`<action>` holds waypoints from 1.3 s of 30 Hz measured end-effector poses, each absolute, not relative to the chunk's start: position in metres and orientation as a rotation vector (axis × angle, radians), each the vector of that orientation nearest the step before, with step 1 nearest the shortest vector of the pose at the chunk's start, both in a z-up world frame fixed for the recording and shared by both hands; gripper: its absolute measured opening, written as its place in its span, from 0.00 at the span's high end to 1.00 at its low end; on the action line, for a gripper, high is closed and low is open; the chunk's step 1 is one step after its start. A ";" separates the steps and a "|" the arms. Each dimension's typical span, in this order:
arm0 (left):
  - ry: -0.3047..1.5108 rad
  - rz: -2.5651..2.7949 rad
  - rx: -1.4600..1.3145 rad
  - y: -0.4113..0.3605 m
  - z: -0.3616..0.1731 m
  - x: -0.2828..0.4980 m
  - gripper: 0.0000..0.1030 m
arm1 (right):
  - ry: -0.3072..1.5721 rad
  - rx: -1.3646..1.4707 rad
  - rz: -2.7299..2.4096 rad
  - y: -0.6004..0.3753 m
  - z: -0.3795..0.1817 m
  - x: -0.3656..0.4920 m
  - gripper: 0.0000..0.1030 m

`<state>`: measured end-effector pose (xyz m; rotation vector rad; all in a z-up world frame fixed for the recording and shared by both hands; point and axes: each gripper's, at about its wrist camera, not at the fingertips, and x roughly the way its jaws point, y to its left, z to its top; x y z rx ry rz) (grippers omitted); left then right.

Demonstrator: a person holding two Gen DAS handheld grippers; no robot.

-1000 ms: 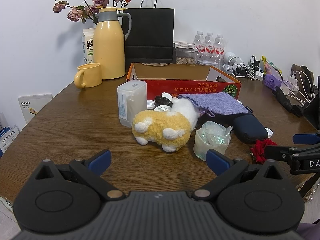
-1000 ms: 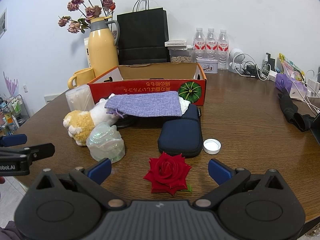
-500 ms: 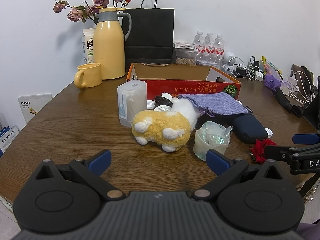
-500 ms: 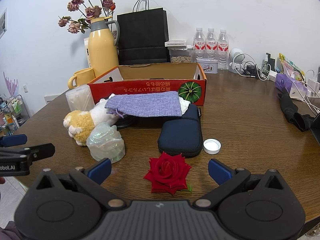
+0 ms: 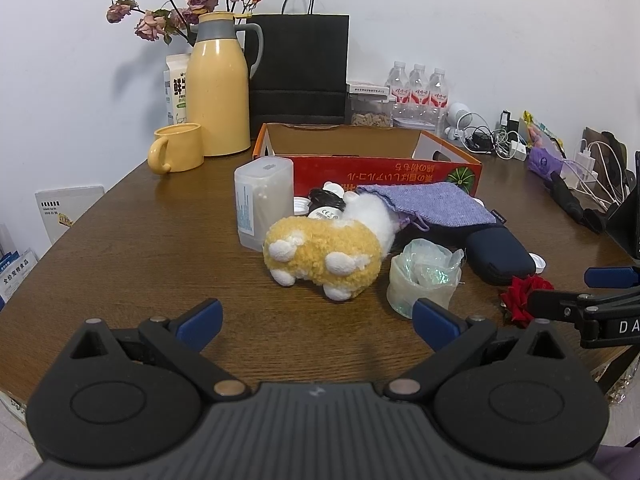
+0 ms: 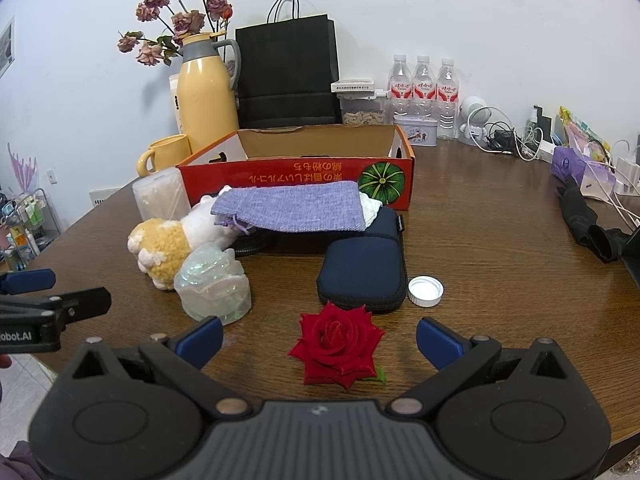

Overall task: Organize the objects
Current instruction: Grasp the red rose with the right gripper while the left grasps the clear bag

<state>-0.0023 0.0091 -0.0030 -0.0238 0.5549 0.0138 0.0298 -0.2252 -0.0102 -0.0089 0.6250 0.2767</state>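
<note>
An open red cardboard box [image 5: 384, 168] [image 6: 296, 176] stands mid-table. In front of it lie a yellow-and-white plush toy [image 5: 324, 256] [image 6: 168, 240], a purple cloth pouch [image 5: 424, 208] [image 6: 292, 210], a dark blue case [image 5: 500, 256] [image 6: 364, 272], a clear plastic tub [image 5: 262, 204], an iridescent wrapped cup [image 5: 424, 276] [image 6: 214, 284], a white cap [image 6: 425, 291] and a red rose [image 6: 338, 344] [image 5: 520, 300]. My left gripper [image 5: 316, 320] is open and empty, short of the plush. My right gripper [image 6: 318, 338] is open, with the rose between its fingers.
At the back stand a yellow thermos [image 5: 218, 88] with dried flowers, a yellow mug [image 5: 176, 154], a black paper bag [image 5: 298, 68] and three water bottles [image 5: 418, 88]. Cables and chargers [image 6: 592, 172] crowd the right edge. The table's front edge lies just below both grippers.
</note>
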 end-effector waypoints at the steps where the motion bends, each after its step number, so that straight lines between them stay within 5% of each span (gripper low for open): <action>1: 0.554 0.013 -0.024 0.009 -0.003 -0.002 0.00 | 0.625 -0.009 0.277 -0.225 -0.011 0.030 0.00; 16: 0.578 0.008 -0.044 0.013 -0.014 0.002 0.00 | 0.636 -0.047 0.264 -0.225 -0.028 0.038 0.02; 23: 0.595 -0.014 -0.061 0.011 -0.021 0.012 0.00 | 0.614 -0.079 0.290 -0.225 -0.043 0.052 0.27; 28: 0.592 -0.034 -0.054 0.002 -0.021 0.017 0.00 | 0.634 -0.097 0.353 -0.224 -0.051 0.057 0.61; 39: 0.565 -0.143 -0.053 -0.032 -0.017 0.037 0.00 | 0.535 -0.094 0.357 -0.248 -0.026 0.059 0.64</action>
